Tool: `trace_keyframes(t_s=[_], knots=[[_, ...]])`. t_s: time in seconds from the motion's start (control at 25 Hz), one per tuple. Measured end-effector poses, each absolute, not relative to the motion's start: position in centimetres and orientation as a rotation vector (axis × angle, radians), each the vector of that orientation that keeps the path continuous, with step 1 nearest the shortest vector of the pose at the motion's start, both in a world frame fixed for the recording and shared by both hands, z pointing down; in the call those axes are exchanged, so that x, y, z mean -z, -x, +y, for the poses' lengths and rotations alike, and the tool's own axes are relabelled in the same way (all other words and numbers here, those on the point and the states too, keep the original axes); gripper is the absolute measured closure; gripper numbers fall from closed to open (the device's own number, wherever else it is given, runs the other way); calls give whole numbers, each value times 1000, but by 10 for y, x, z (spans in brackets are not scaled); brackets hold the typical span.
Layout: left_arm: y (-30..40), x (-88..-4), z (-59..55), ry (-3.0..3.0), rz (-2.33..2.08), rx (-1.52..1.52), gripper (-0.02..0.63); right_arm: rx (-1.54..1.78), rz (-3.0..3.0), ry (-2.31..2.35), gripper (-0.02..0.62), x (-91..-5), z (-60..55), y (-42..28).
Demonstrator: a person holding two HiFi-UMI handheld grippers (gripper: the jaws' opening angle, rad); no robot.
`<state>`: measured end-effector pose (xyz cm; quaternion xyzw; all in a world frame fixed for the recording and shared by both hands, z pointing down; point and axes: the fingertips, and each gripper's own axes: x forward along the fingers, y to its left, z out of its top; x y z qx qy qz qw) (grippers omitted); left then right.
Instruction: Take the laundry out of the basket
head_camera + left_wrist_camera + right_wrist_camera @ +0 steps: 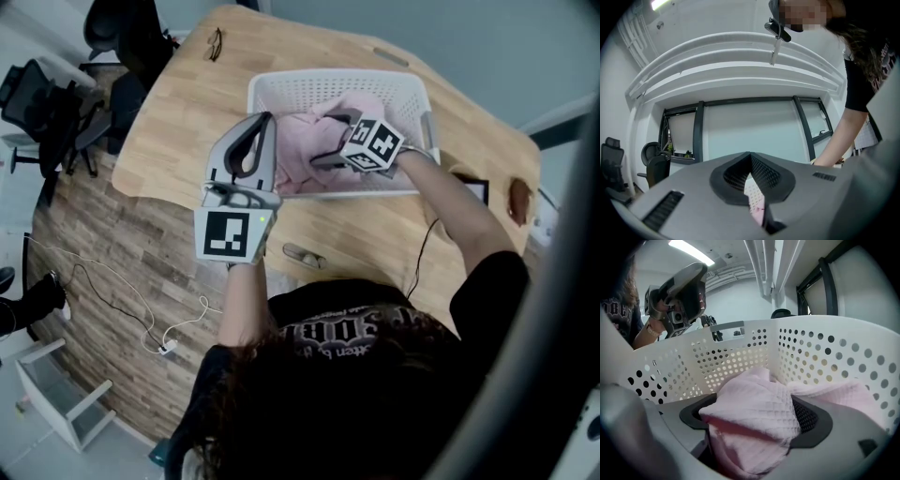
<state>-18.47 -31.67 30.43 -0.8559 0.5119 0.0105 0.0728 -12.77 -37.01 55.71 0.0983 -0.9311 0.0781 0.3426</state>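
At the grasping step, the right claw point(755, 420) stood with jaws wide apart around a fold of pink laundry point(298, 150) lying in the white basket point(328, 82), which next needed pinching and lifting, while the left claw point(265, 120) hovered alongside, jaws together.

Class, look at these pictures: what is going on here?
A person works two hand-held grippers at a wooden table. The right gripper is inside the white basket, jaws wide apart with pink cloth bunched between them. The left gripper is held up near the basket, jaws together, empty. The cloth is not yet out.
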Motion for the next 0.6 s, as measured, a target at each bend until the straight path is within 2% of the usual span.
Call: trace_keyframes(t_s=[0.28, 0.6], knots=[[190, -306, -316, 2575, 1551, -34, 609, -90, -2431, -241, 145, -556, -369, 129], [188, -304, -312, 2574, 1556, -45, 609, 9, -2390, -170, 273, -547, -358, 132]])
